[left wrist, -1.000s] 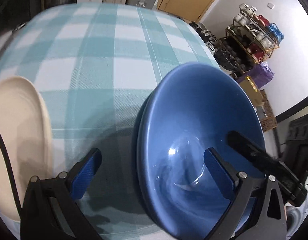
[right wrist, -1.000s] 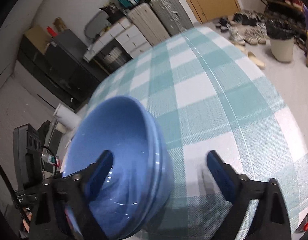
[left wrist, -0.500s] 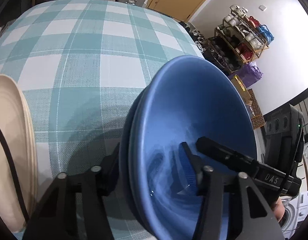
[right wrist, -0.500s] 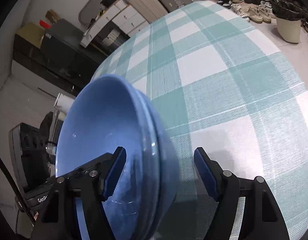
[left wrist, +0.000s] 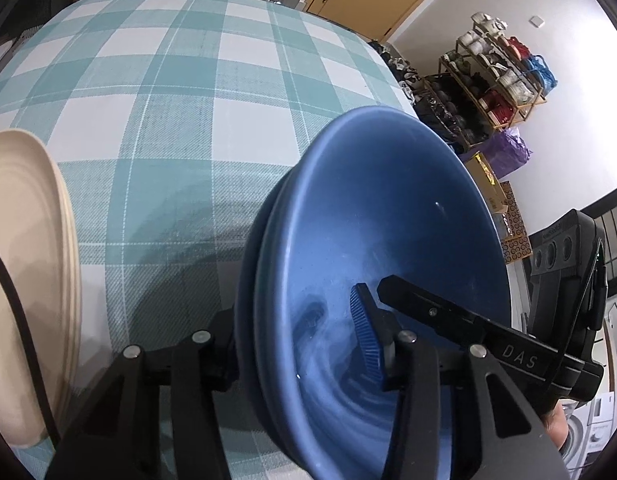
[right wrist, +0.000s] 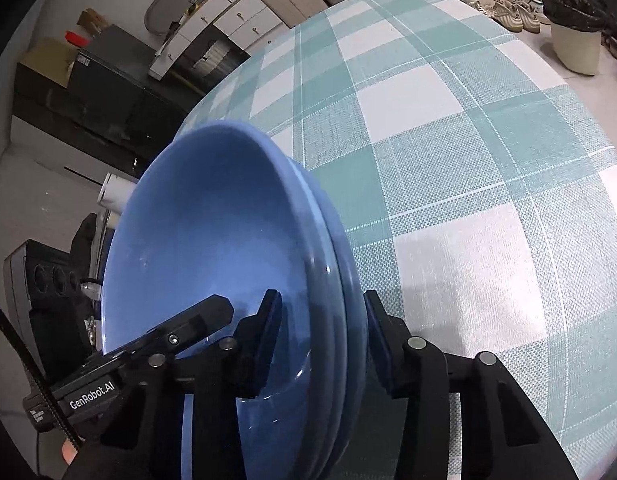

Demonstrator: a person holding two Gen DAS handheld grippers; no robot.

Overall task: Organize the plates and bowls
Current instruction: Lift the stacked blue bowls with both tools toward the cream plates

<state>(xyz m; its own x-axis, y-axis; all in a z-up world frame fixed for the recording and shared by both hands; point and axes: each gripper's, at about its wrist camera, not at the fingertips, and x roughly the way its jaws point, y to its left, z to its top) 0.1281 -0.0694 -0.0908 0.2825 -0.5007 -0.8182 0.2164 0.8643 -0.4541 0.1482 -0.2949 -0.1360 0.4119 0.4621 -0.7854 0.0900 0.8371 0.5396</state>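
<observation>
- Where my left gripper (left wrist: 296, 340) stood spread wide a second ago, with only one finger inside the bowl, it now clamps the near wall of the stacked blue bowls (left wrist: 372, 240), one pad inside and one outside.
- My right gripper (right wrist: 322, 336) has narrowed too and its jaws are closing over the opposite wall of the stack; the inner pad looks just short of the glaze, the outer one close against the outside.
- Bowl stack: two or three nested, rims offset, tilted in both views, at the edge of the teal checked tablecloth (left wrist: 156, 92). Top bowl holds nothing but the gripper fingers.
- Cream plates (left wrist: 24, 280) stacked at left, apart from the bowls, unchanged.
</observation>
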